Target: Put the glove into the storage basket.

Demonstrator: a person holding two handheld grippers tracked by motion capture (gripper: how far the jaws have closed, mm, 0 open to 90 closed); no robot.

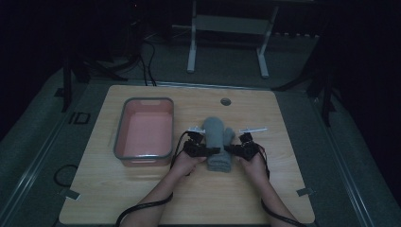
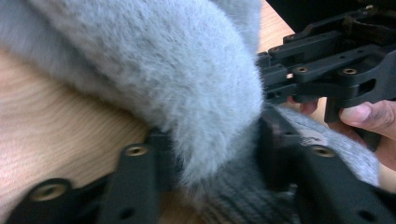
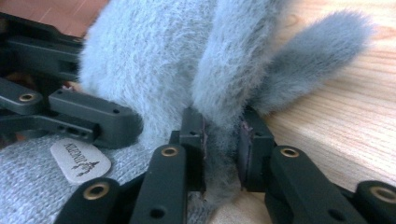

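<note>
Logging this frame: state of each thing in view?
grey mitten: flat on the table, thumb toward the right, knit cuff toward the person, pinched at both edges.
pink bin: upright, open, nothing seen inside, left of the mitten.
left tool: shut on the mitten's edge.
right tool: shut on a fold of the mitten's edge.
table: wooden, carries the bin and the mitten.

The high view looks forward and down over the whole table (image 1: 142, 198). Both gripper views sit low and very near, facing each other across the mitten (image 1: 216, 137) (image 2: 163, 70) (image 3: 154, 60).
</note>
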